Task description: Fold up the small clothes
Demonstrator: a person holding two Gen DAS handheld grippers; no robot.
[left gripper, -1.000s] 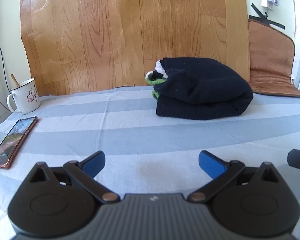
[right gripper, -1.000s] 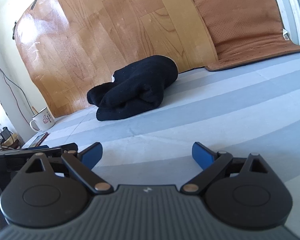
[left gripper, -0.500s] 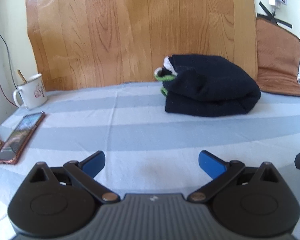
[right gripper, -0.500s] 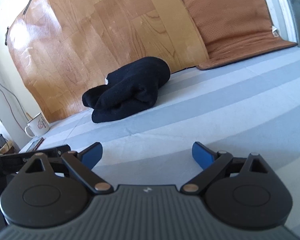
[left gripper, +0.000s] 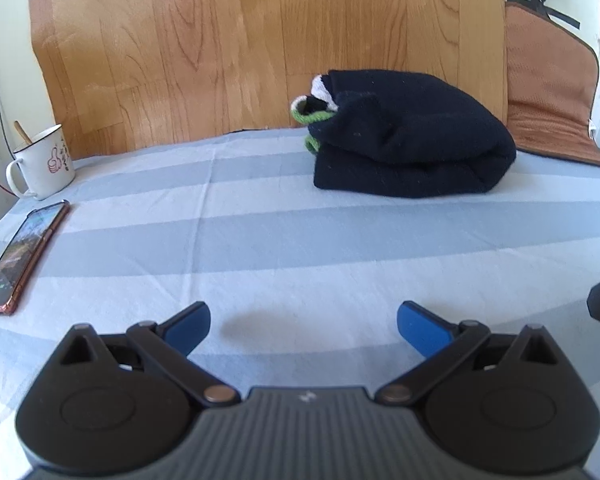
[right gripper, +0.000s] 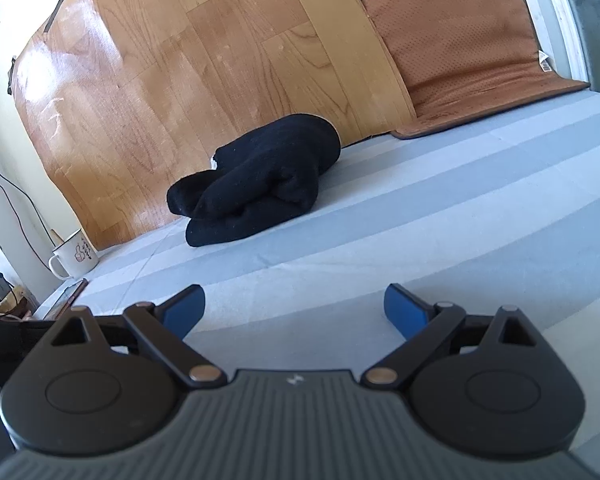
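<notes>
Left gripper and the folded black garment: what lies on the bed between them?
Nothing: in the left wrist view only bare striped sheet lies between the open left gripper and the folded black garment.

Honestly not much to read here. The white mug (left gripper: 44,162) just has a red thumbs-up drawing with tiny blurry characters, and the phone (left gripper: 18,258) screen text is too small.

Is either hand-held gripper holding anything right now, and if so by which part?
Nothing is held. The left hand-held gripper and right hand-held gripper are both open over the striped sheet, apart from the folded black garment.
</notes>
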